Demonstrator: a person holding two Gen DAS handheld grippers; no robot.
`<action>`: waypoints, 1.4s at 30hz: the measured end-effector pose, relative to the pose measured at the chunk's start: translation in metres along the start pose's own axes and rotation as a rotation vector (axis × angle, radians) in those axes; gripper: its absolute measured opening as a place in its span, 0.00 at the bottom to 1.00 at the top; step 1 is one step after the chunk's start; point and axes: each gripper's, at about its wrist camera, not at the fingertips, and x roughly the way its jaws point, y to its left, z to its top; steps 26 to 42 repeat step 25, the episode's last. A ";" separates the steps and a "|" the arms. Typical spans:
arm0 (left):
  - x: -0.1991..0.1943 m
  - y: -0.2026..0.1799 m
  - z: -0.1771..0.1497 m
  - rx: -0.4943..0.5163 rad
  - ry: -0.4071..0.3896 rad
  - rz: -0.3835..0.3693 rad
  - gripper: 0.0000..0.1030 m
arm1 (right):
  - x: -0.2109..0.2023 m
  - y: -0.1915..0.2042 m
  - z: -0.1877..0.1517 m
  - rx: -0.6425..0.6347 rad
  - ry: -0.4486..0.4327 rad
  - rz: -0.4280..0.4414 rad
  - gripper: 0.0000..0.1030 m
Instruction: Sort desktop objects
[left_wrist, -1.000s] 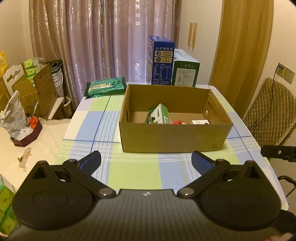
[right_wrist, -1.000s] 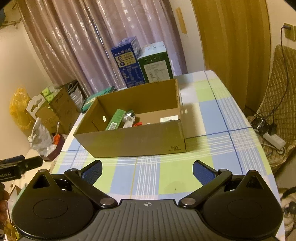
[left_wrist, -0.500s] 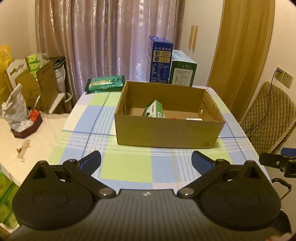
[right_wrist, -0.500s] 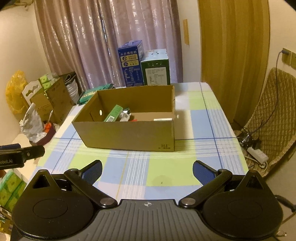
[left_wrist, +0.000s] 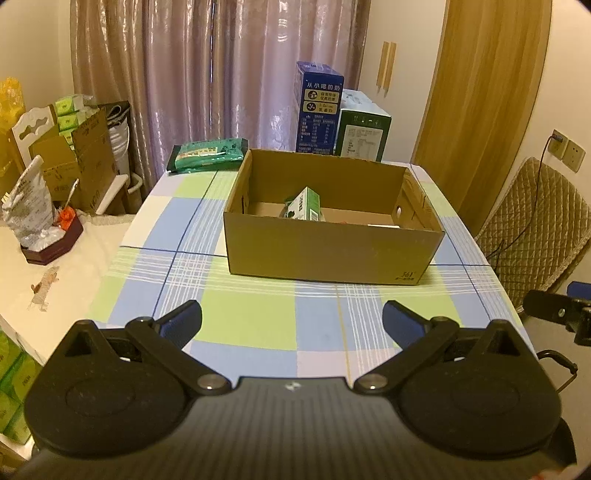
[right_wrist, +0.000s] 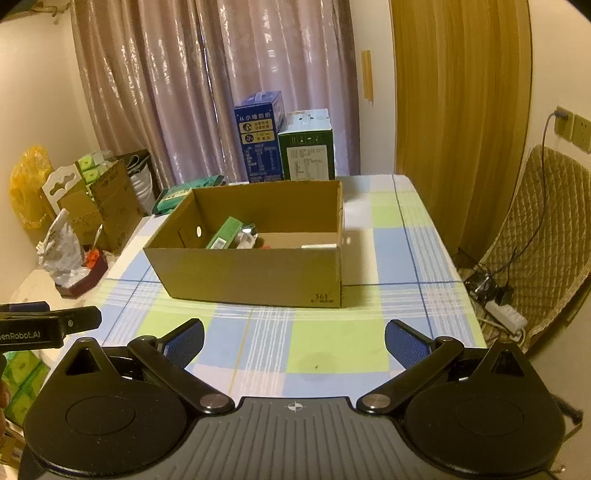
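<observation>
Two grippers are ours, and both are spread wide with nothing between the blue pads. Our left gripper hangs over the near edge of the table, which wears a cloth checked in blue, green and white. Our right gripper hangs over the same near edge, further to the right; from the left camera we see its black tip at the right border, and from the right camera the left one's tip shows at the left border.

Beyond the fingers, near the middle of the table and well apart from both grippers, stands an open cardboard box. Inside it a green carton leans tilted toward the left wall, with a small silvery item just beside it and a flat white piece near the right wall; a bit of red lies between them, too small to make out.

Behind the box, at the far edge, a tall blue box and a dark green box stand upright side by side. A green packet lies flat at the far left corner. Curtains hang behind, and a quilted chair sits to the right of the table.
</observation>
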 end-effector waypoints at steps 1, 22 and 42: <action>-0.001 -0.001 0.000 0.004 -0.003 0.007 0.99 | 0.000 0.000 0.000 -0.002 -0.001 -0.001 0.98; -0.003 -0.004 -0.001 0.014 -0.023 0.005 0.99 | 0.005 -0.002 -0.003 0.000 0.011 -0.006 0.98; -0.002 -0.005 -0.003 0.019 -0.024 0.008 0.99 | 0.005 -0.002 -0.004 0.001 0.012 -0.013 0.98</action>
